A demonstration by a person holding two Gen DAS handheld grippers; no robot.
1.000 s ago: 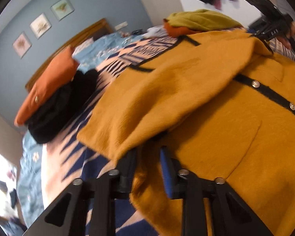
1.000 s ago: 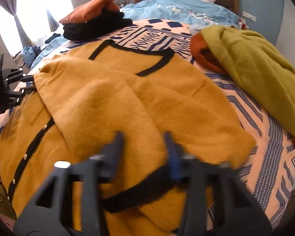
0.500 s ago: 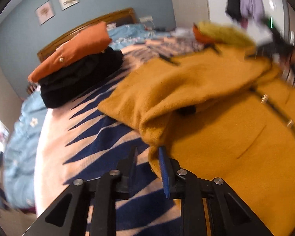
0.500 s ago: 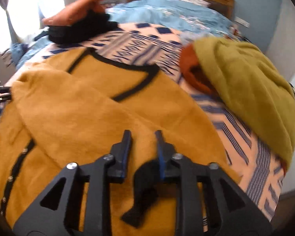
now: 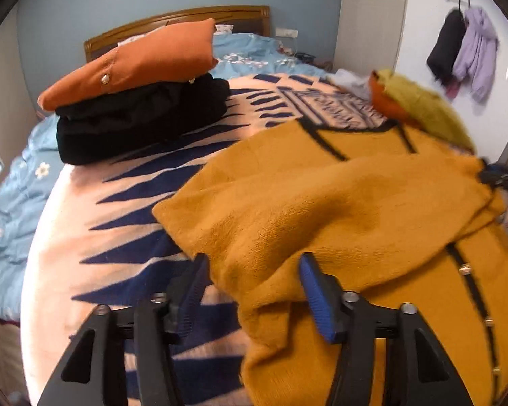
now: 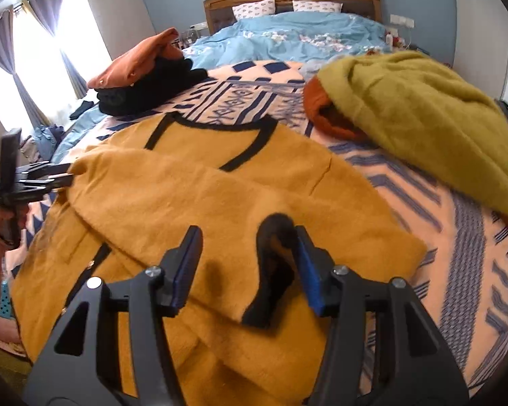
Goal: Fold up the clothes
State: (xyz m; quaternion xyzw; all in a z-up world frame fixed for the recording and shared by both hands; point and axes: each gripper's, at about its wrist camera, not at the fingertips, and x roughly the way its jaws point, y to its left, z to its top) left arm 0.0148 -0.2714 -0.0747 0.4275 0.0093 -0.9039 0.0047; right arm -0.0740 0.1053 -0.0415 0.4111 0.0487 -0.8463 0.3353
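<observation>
A mustard cardigan (image 5: 338,203) with black trim lies spread on the patterned blanket (image 5: 94,237), its sleeves folded across the front. My left gripper (image 5: 252,264) is at the cardigan's left edge, jaws opening, and a fold of the knit lies loosely between them. In the right wrist view the same cardigan (image 6: 193,196) fills the middle. My right gripper (image 6: 246,237) hangs over it with jaws opening. A black cuff (image 6: 274,247) curls up against the right pad. The left gripper (image 6: 34,176) also shows at the far left, held by a hand.
A folded stack, orange over black (image 5: 135,94), sits at the back left of the bed. An olive sweater (image 6: 416,118) on top of an orange garment is heaped at the right. A blue duvet (image 6: 304,37) and a headboard lie beyond. Jackets (image 5: 464,50) hang on the wall.
Both grippers went from shut on the cardigan's fabric to open. The left one rolled level and drew back toward the left edge; the right one rose a little, and the black cuff slipped free.
</observation>
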